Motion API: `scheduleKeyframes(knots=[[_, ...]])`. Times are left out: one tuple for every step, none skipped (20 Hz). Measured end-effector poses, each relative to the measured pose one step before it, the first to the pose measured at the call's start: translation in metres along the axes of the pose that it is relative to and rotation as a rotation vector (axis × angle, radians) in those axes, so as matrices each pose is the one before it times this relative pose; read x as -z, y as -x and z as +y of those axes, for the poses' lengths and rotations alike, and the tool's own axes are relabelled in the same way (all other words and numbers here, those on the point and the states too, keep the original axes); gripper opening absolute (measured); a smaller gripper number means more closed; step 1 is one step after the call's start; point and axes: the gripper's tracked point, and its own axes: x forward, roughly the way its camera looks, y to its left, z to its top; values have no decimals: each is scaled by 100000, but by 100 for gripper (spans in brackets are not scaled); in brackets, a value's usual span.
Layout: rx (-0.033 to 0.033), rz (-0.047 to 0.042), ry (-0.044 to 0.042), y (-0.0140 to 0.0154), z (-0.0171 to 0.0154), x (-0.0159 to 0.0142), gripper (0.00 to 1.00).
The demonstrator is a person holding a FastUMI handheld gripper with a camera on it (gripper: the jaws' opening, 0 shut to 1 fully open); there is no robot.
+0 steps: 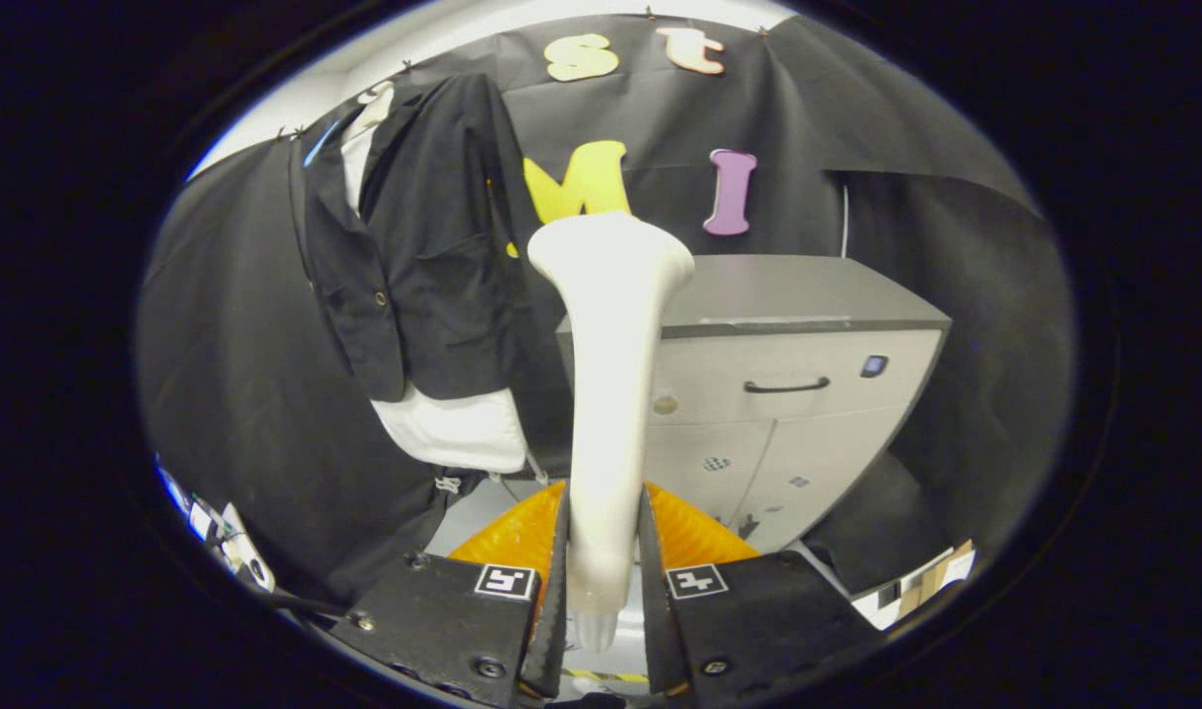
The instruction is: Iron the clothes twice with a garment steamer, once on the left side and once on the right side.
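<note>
Black cloth (856, 138) drapes the booth's back and side walls, pinned along its upper edge beneath a strip of pale wall (522, 25). A grey cabinet (807, 394) stands against the cloth, with a dark top, one drawer with a dark handle (786, 386) and two doors below. Pale floor (482, 507) shows at its foot. Lighting is even and indoor.

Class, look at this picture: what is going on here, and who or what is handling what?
A person's hand-held tool is shut on the handle of a white garment steamer, which stands upright between its fingers. A dark jacket over a white shirt hangs against the booth wall, beyond the steamer and to one side. The steamer head is apart from the jacket. A grey cabinet stands behind.
</note>
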Motion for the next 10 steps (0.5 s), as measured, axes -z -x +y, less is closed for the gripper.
scheduleKeyframes(knots=[[688, 98, -607, 1102, -1713, 650, 35], [528, 346, -635, 1481, -1807, 680, 35], [102, -95, -1029, 1550, -1807, 885, 35], [120, -257, -714, 1397, -1494, 658, 35], [609, -345, -282, 1026, -1426, 815, 35], [731, -458, -605, 887, -1380, 639, 35], [444, 11, -943, 827, -1203, 738, 35], [48, 484, -1357, 803, -1085, 846, 35], [-372, -134, -1226, 774, -849, 906, 35], [19, 590, -506, 728, -962, 885, 35]])
